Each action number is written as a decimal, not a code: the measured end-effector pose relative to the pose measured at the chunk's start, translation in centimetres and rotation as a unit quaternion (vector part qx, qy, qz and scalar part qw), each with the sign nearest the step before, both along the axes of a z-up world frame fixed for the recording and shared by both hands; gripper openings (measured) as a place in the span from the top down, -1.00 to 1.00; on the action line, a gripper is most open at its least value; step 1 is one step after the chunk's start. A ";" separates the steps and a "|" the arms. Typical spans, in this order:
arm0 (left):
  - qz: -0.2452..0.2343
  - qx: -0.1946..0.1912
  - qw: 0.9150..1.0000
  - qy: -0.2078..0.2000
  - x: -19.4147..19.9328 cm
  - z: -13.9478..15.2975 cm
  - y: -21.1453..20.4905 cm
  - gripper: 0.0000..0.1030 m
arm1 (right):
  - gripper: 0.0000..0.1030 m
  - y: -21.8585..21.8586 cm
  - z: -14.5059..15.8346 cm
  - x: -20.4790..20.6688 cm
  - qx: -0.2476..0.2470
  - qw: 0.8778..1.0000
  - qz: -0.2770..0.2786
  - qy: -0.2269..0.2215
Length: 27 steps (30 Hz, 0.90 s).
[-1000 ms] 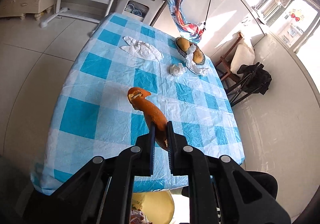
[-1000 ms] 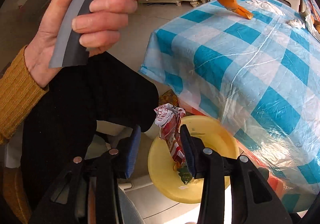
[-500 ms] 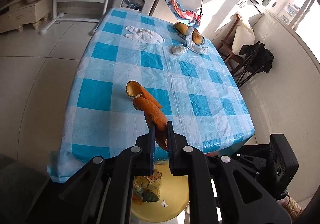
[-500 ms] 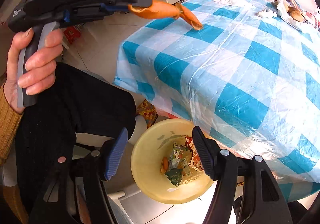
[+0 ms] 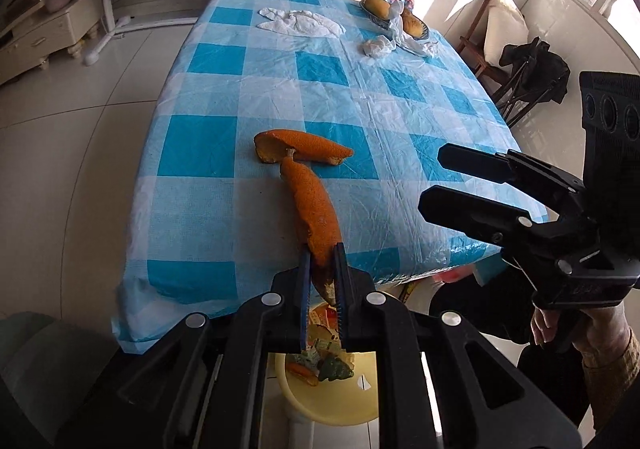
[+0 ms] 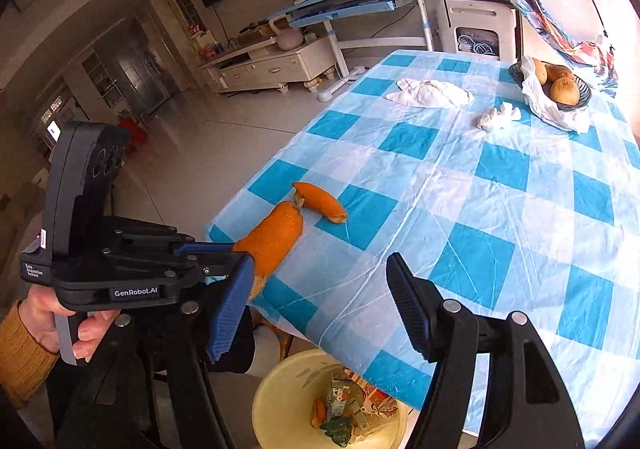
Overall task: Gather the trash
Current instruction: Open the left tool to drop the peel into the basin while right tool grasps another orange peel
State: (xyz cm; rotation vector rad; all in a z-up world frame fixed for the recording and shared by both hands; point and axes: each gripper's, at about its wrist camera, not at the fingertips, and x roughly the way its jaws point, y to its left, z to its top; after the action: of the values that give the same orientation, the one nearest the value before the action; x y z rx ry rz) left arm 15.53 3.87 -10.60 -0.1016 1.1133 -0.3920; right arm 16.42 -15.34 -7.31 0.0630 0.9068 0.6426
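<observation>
Left wrist view: left gripper (image 5: 322, 269) is clamped tight on one end of the orange peel (image 5: 310, 205), w/ the far end of the peel trailing over the checked tablecloth (image 5: 200, 89) near the table's front edge. Yellow bin (image 5: 332, 405) sits on the floor right below the jaws, already holding wrappers and scraps.

Right gripper (image 6: 320, 309) has just been opening and now stands wide, nothing between the pads; it points out over the table toward the crumpled tissue (image 6: 498, 117) and the white cloth (image 6: 430, 93), both well apart from it.

Step in hand, as I read it: drop the peel in the bin. To do it well, bring the whole strip clear of the table edge before letting go, since the loose end looks like it may drag on the cloth (hard to tell if it touches). Centre over the bin mouth, then open fully. Right side can go for the tissue next.
</observation>
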 end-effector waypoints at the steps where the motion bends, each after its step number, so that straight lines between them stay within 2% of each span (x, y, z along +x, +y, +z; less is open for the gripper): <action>1: 0.000 0.001 1.000 -0.001 0.0 0.0 0.0 0.80 | -0.29 0.9 -0.4 1.0 -0.005 1.000 0.005 0.003; 3: 0.000 0.001 1.000 0.000 0.0 0.0 0.0 0.80 | -0.29 2.7 -1.0 2.9 -0.016 1.000 0.017 0.011; 6: 0.001 0.000 1.000 0.000 0.1 0.0 0.1 0.80 | -0.29 5.6 -1.8 4.9 -0.057 0.997 0.050 0.017; 9: 0.001 -0.001 1.000 0.003 0.1 -0.1 0.2 0.80 | -0.19 7.2 -2.5 6.1 -0.097 0.993 0.072 0.017; 12: 0.001 0.000 1.000 0.004 0.3 -0.2 0.2 0.80 | 0.10 7.5 -3.2 7.0 -0.104 0.991 0.080 0.035; 14: 0.002 0.000 1.000 0.006 0.3 -0.3 0.2 0.80 | 0.66 7.2 -3.3 7.4 -0.108 0.990 0.077 0.043; 16: 0.004 0.004 1.000 0.007 0.4 -0.4 0.2 0.80 | 0.71 6.3 -3.2 7.7 -0.090 0.992 0.071 0.057; 22: 0.000 0.004 1.000 0.006 0.2 -0.4 -0.1 0.80 | 0.75 2.9 -2.9 7.6 -0.067 0.995 0.026 0.061; 27: -0.044 0.013 0.999 0.008 -2.0 0.0 -1.5 0.80 | 0.75 -0.7 -2.9 6.6 -0.048 0.996 -0.006 0.068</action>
State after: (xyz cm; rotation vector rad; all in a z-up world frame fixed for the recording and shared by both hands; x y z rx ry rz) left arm 13.56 2.40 -10.64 -0.0341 1.1415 -0.4553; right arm 22.98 -16.00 -10.18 0.0257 1.0672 0.5870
